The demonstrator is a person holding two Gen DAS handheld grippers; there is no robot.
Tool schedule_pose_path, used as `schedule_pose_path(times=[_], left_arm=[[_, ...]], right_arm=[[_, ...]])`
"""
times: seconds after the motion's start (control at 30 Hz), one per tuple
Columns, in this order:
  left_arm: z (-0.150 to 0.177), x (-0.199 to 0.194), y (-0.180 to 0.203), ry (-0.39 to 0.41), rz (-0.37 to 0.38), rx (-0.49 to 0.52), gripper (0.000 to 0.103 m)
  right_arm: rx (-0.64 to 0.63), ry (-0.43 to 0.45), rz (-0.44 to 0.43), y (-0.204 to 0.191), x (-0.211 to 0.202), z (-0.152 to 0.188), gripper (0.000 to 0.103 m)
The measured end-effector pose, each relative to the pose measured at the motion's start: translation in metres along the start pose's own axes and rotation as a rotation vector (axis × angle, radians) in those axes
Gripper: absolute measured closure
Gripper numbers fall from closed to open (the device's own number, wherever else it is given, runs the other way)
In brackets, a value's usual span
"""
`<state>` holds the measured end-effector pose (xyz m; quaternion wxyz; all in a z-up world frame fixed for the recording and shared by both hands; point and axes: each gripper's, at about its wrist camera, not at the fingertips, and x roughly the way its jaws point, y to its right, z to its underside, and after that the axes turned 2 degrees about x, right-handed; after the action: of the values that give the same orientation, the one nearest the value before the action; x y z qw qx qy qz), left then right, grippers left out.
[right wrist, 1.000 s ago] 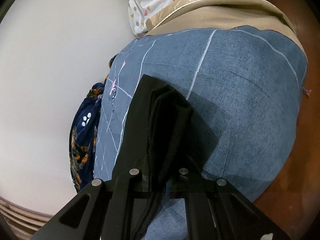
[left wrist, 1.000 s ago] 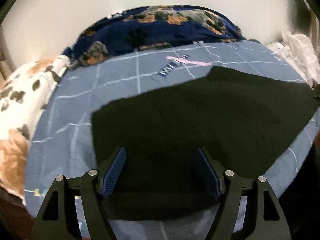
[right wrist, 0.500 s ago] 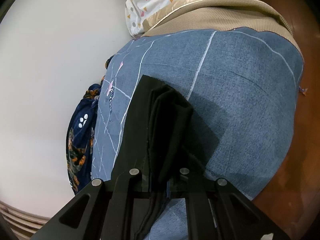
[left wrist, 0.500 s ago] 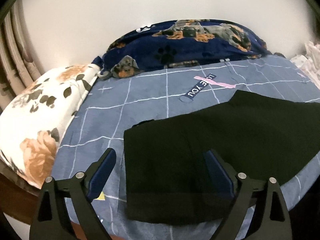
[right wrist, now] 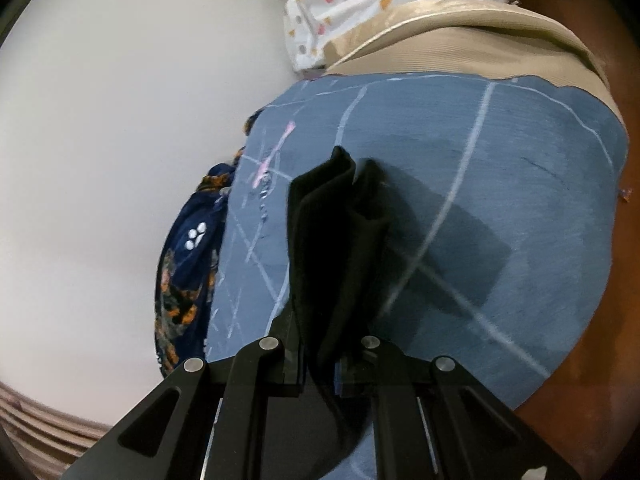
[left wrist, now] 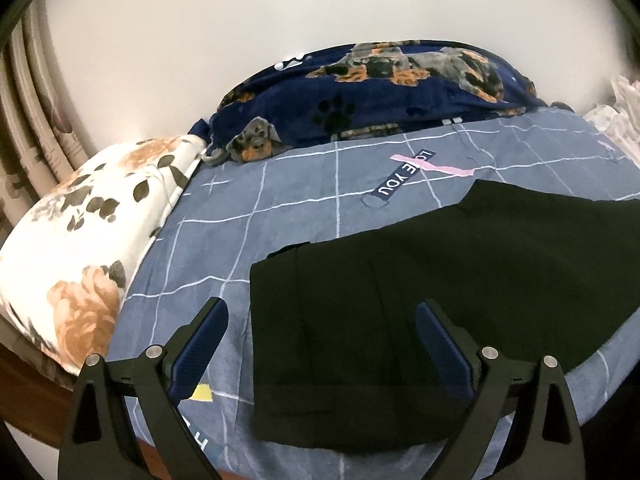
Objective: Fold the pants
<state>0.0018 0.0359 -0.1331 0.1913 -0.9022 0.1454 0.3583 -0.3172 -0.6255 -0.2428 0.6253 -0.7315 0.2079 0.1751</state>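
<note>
Black pants (right wrist: 336, 248) in right hand-held gripper (right wrist: 320, 364), on bed (right wrist: 500, 160)

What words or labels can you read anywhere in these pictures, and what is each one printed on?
"LOVE YOU": white letters on a dark strip printed on the blue bedsheet, partly crossed by a pink stripe.
Large white letters at the sheet's near edge: cut off, unreadable.
The same print in the right wrist view: too blurred to read.
Pants, dog blanket, floral pillow: no text visible.
</note>
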Motion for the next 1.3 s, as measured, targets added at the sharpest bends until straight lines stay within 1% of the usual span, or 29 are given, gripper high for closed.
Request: schedule_pose_path(times=[0.3, 0.5, 0.63, 1.0, 1.13, 1.3], left_arm=[[0.004, 0.008, -0.004, -0.027, -0.011, -0.02, 0.007], [0.005, 0.012, -0.006, -0.045, -0.007, -0.022, 0.006], [0.005, 0.011, -0.007, -0.043, 0.002, -0.033, 0.006], [0.007, 0.017, -0.008, -0.073, 0.015, -0.048, 0.006], [0.008, 0.018, -0.008, -0.075, 0.014, -0.047, 0.006], [0.01, 0.021, -0.007, -0.088, 0.014, -0.048, 0.006]], right_arm=[[-0.072, -0.036, -0.057, -0.039, 0.006, 0.014, 0.094], [-0.115, -0.085, -0.087, -0.063, 0.017, 0.032, 0.094], [-0.133, -0.122, -0.105, -0.077, 0.025, 0.046, 0.094], [-0.111, -0.16, -0.117, -0.073, 0.026, 0.063, 0.094], [-0.086, -0.184, -0.137, -0.07, 0.03, 0.067, 0.093], [-0.084, -0.208, -0.148, -0.069, 0.034, 0.078, 0.093]])
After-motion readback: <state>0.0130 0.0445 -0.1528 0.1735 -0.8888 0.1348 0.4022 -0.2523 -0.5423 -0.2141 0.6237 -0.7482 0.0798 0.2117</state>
